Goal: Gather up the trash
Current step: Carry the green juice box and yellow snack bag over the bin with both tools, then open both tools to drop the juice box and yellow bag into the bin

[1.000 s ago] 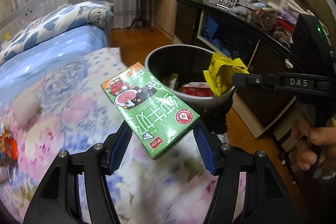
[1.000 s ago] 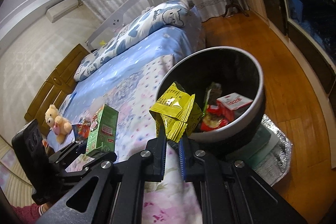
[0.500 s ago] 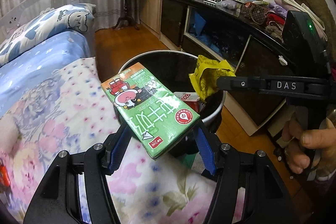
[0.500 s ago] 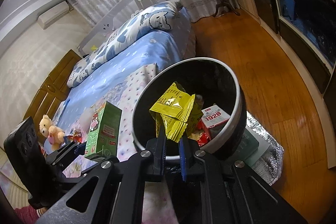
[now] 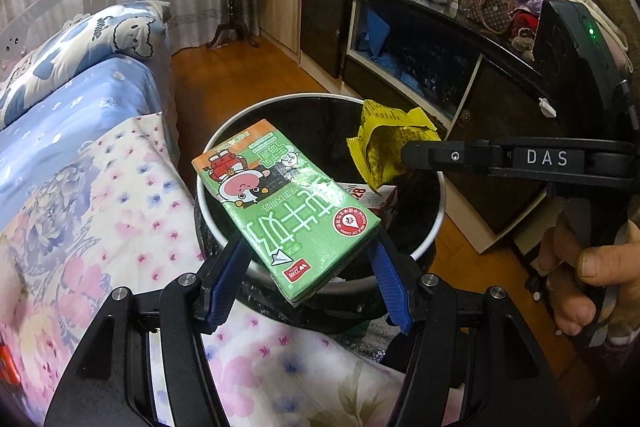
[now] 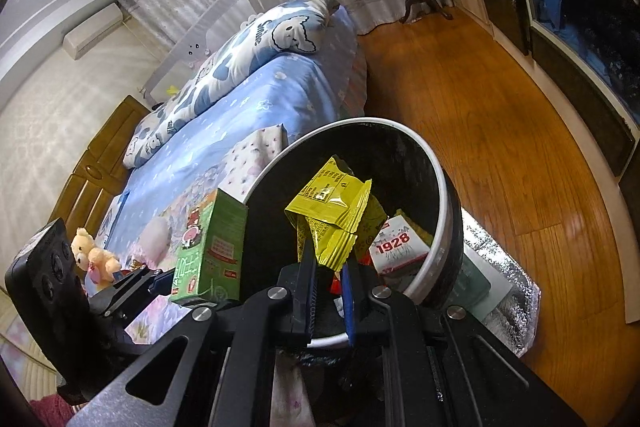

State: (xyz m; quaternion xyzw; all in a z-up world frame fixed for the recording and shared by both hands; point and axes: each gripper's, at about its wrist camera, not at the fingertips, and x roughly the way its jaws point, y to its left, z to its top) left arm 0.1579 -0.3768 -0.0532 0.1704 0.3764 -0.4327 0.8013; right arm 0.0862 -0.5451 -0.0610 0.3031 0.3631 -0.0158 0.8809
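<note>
My left gripper [image 5: 310, 259] is shut on a green drink carton [image 5: 286, 205], which tilts out over the near rim of a round black bin [image 5: 434, 227]. Seen from the right wrist, the same carton [image 6: 212, 251] stands upright at the bin's left edge. My right gripper [image 6: 330, 265] is shut on a crumpled yellow wrapper [image 6: 332, 219] and holds it above the bin's mouth [image 6: 440, 183]. In the left wrist view that wrapper [image 5: 386, 147] hangs from the right gripper's black fingers [image 5: 432, 157]. Wrappers and a red-and-white packet [image 6: 396, 247] lie inside the bin.
A bed with a floral quilt [image 5: 80, 219] and blue sheet [image 6: 248, 107] borders the bin on the left. A dark cabinet [image 5: 432, 59] with clutter on top runs along the right. Wooden floor [image 6: 500, 147] lies between. A teddy bear [image 6: 90, 251] sits on the bed. A hand [image 5: 592, 279] grips the right tool.
Both grippers have travelled from over the quilt toward the bin; the carton and the yellow wrapper now hang over its opening. Neither grip has altered.
</note>
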